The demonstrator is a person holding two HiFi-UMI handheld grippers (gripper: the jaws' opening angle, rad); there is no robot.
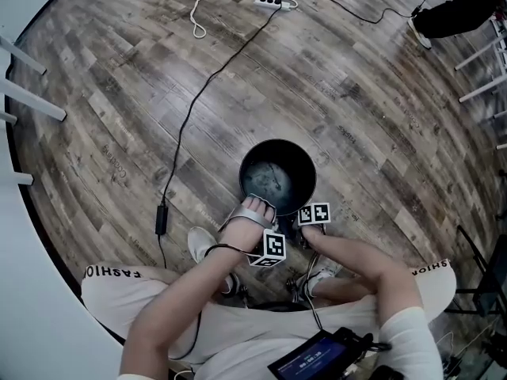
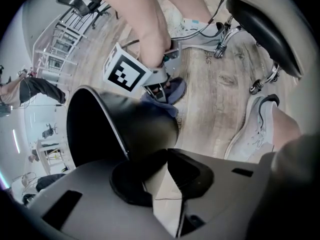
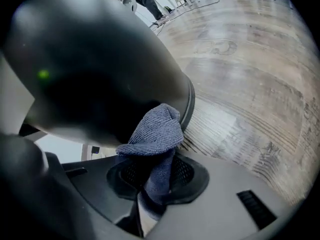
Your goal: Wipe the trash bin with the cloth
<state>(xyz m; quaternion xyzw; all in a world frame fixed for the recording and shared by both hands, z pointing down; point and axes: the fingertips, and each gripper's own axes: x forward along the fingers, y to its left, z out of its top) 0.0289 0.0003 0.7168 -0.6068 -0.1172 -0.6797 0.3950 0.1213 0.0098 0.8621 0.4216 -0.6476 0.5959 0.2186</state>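
Note:
A black round trash bin stands on the wooden floor between the person's feet. My left gripper is shut on the bin's near rim, which runs between its dark pads. My right gripper is low at the bin's near right side, shut on a blue-grey cloth. The cloth bunches out of the jaws and rests against the bin's outer wall just under the rim. From the left gripper view the right gripper's marker cube and the cloth show beside the bin.
A black cable runs across the floor to a power strip at the back. White shoes and chair castors are close by the bin. White furniture legs stand at the left.

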